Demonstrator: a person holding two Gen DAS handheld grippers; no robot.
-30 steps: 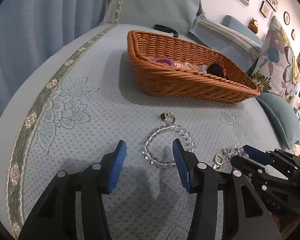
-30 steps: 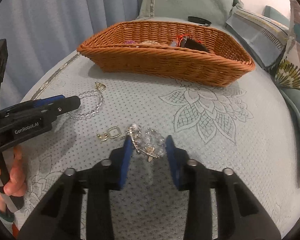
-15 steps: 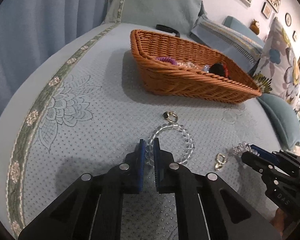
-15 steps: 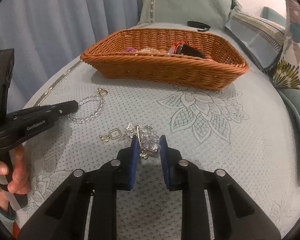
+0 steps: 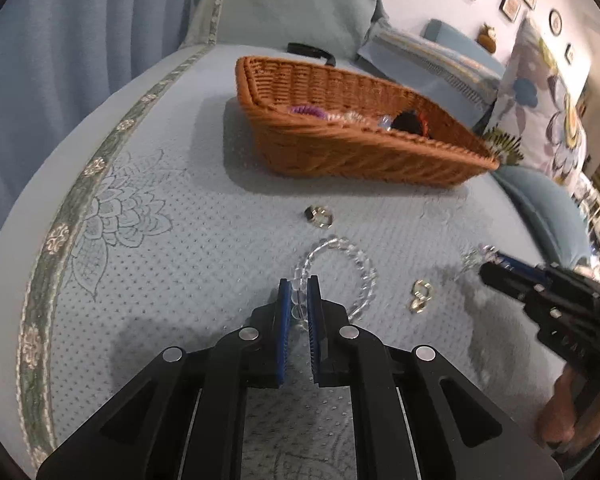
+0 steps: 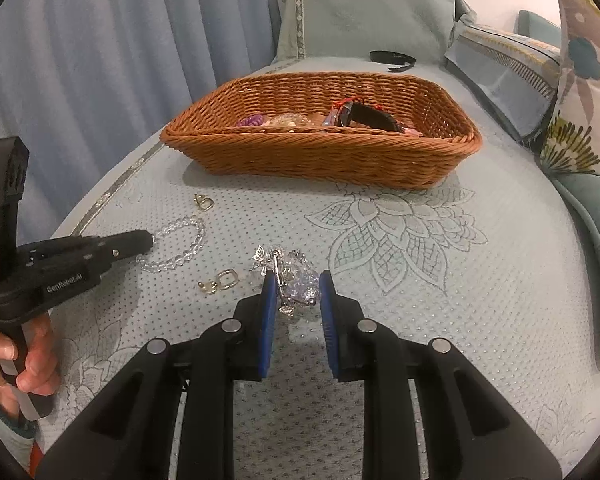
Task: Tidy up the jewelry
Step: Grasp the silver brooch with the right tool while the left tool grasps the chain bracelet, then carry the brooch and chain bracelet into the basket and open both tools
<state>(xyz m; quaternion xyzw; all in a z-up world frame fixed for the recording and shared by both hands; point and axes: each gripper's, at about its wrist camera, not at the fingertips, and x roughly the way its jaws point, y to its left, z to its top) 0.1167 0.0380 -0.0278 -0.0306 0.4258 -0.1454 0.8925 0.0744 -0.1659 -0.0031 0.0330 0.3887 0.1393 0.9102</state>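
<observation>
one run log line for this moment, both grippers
left gripper: shut on clear bead bracelet | right gripper: shut on crystal jewelry cluster | wicker basket: ahead

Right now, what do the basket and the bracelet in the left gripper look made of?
Basket: woven wicker or rattan, matte orange-brown; the interlaced strands show. Bracelet: clear beads, glass or plastic, glossy and see-through, pinched by the left gripper.

Woven wicker basket (image 6: 320, 152) is looking rough and matt. Clear glassy bead bracelet (image 5: 340, 268) is glinting on soft, dotted cloth bedspread (image 6: 480, 300). Gold metal earrings (image 6: 220, 282) are shining beside a glittery crystal hair clip (image 6: 296, 280).
</observation>
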